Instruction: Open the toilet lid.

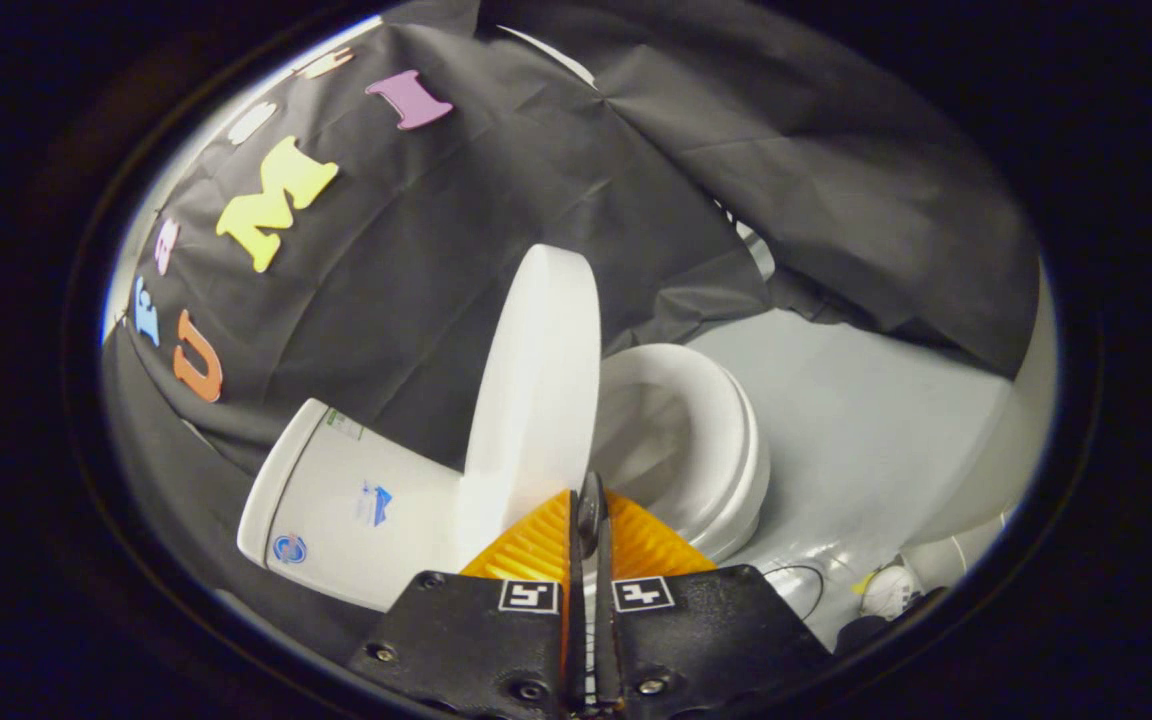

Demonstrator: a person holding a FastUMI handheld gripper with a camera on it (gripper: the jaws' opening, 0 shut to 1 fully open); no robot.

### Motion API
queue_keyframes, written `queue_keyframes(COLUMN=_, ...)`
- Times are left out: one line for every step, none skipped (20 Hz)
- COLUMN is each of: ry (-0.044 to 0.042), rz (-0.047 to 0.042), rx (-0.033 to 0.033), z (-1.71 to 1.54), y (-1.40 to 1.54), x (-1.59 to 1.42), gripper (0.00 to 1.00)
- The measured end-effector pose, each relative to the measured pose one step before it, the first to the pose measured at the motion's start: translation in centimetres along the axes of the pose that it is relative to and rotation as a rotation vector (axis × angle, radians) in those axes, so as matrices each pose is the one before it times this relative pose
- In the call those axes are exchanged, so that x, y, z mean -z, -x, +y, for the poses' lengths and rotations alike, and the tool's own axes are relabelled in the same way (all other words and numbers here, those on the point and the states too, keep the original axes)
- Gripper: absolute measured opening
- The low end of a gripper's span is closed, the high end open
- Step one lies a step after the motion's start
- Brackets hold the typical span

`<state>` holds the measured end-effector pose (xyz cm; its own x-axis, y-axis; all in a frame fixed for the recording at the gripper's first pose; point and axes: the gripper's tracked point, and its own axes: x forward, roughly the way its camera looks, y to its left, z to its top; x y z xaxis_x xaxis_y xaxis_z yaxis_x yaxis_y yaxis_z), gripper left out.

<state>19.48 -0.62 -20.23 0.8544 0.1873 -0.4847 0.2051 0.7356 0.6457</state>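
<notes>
Black cloth wall (pixel 496 250) hangs behind everything, creased, draped down to the floor. Pale grey floor (pixel 856 420) spreads out beyond the toilet's far side.

Toilet: I see the white tank (pixel 346 510) lying beside the fingers on one side, stickers on its face. The toilet lid (pixel 534 380) is raised, standing about upright on edge between tank and bowl, its broad white face turned toward the tank. On the lid's other side the seat ring (pixel 706 450) lies down on the bowl, the bowl's hollow open to view.

My gripper (pixel 588 520): the two orange ribbed fingers (pixel 536 545) are pressed together, no gap I can make out between the pads. Their tips sit at the lid's lower edge; whether they touch it I can't tell. Nothing visibly caught between them.

Small items: a thin dark cable (pixel 796 585) loops on the floor near the bowl's base, with a small white object (pixel 884 590) beside it, too blurred to identify.
</notes>
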Motion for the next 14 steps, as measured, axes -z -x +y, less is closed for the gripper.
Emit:
queue_keyframes(ry=-0.00203, rz=-0.00219, rx=0.00551, z=0.230, y=0.082, x=-0.191, gripper=0.07)
queue_keyframes(ry=-0.00351, rz=0.00119, rx=0.00547, z=0.051, y=0.163, x=-0.024, gripper=0.07)
queue_keyframes(ry=-0.00328, rz=0.00252, rx=0.00100, z=0.229, y=0.089, x=0.004, gripper=0.07)
queue_keyframes(ry=-0.00220, rz=-0.00324, rx=-0.00437, z=0.382, y=0.101, x=-0.148, gripper=0.07)
queue_keyframes(ry=0.00974, rz=-0.00566, rx=-0.00557, z=0.559, y=0.116, x=-0.137, gripper=0.07)
queue_keyframes(ry=0.02015, rz=-0.00947, rx=-0.00266, z=0.680, y=0.173, x=0.054, gripper=0.07)
queue_keyframes(ry=0.02692, rz=-0.00903, rx=-0.00082, z=0.594, y=0.193, x=-0.038, gripper=0.07)
queue_keyframes(ry=0.02355, rz=-0.00947, rx=0.00009, z=0.695, y=0.141, x=-0.036, gripper=0.07)
queue_keyframes(ry=0.01555, rz=-0.00767, rx=0.00063, z=0.569, y=0.106, x=-0.157, gripper=0.06)
queue_keyframes(ry=0.01462, rz=-0.00382, rx=0.00201, z=0.489, y=0.171, x=-0.147, gripper=0.06)
queue_keyframes(ry=0.01571, rz=-0.00439, rx=0.00397, z=0.347, y=0.048, x=-0.053, gripper=0.07)
queue_keyframes(ry=0.00944, rz=-0.00236, rx=0.00465, z=0.256, y=0.092, x=-0.050, gripper=0.07)
queue_keyframes(ry=0.00725, rz=-0.00157, rx=0.00138, z=0.242, y=0.032, x=-0.077, gripper=0.07)
queue_keyframes(ry=-0.00080, rz=-0.00069, rx=-0.00178, z=0.313, y=0.164, x=-0.030, gripper=0.07)
